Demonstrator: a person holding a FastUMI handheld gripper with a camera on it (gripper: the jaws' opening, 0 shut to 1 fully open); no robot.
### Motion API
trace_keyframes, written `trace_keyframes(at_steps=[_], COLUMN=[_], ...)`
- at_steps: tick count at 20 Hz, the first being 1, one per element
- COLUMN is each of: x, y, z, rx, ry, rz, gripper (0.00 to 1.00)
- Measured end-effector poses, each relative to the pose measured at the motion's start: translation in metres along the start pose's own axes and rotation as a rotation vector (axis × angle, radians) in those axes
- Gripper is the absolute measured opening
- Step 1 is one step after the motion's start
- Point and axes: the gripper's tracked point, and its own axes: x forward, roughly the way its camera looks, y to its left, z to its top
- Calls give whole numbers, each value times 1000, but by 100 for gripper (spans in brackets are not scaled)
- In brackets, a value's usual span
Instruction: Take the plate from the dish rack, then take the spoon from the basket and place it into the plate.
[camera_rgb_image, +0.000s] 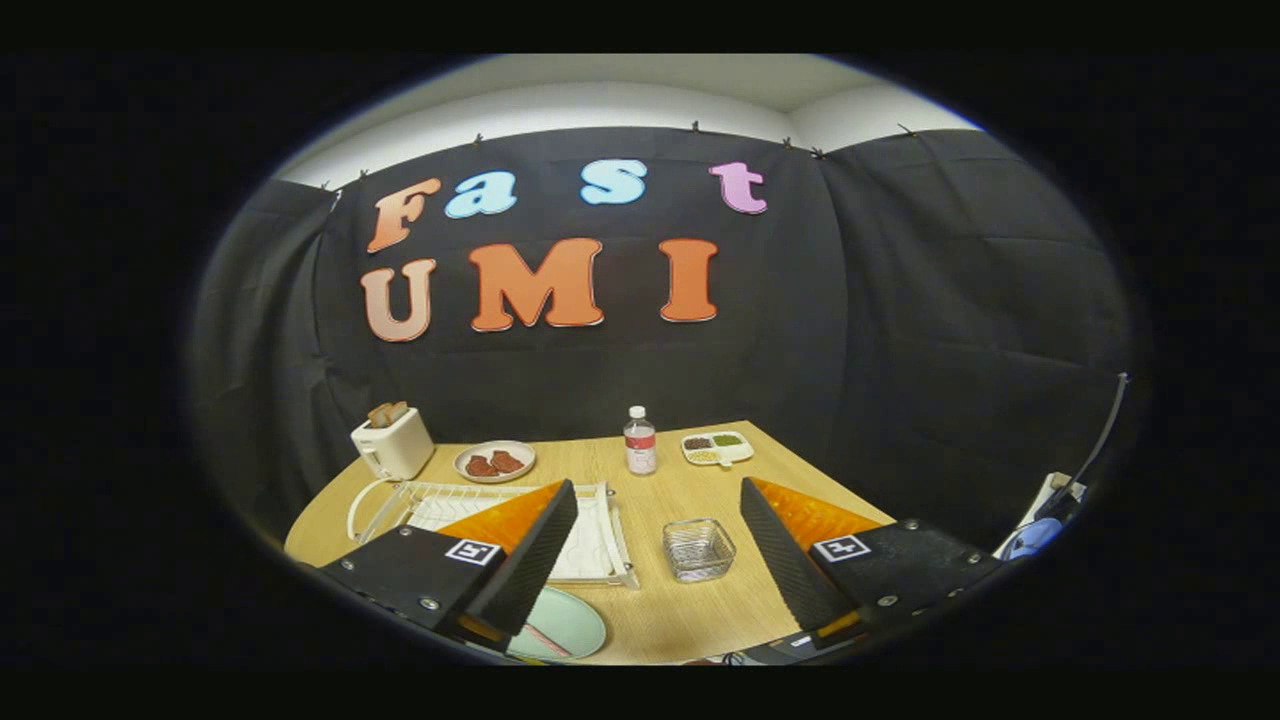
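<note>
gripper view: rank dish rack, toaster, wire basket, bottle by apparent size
1. dish rack, largest though partly hidden behind a finger
2. toaster
3. wire basket, nearer the camera, so close to the toaster
4. bottle

Gripper open.

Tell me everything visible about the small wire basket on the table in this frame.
The wire basket is a small, square, open-topped container of shiny metal mesh with rounded corners. It stands upright on the wooden table, between the open gripper fingers and apart from both. The white dish rack lies beside it without touching. Nothing can be made out inside it, though the mesh is too fine to be certain.
</note>
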Motion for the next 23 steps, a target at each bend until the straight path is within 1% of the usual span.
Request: trace_keyframes(at_steps=[5,12,17,23], x=[2,2,-1,-2], y=[1,-9,-13,-11], z=[-2,7,8,8], rx=[-5,10,-2,-5], ry=[4,-26,-34,-43], rz=[3,-18,-33,-33], gripper=[98,98,98,98])
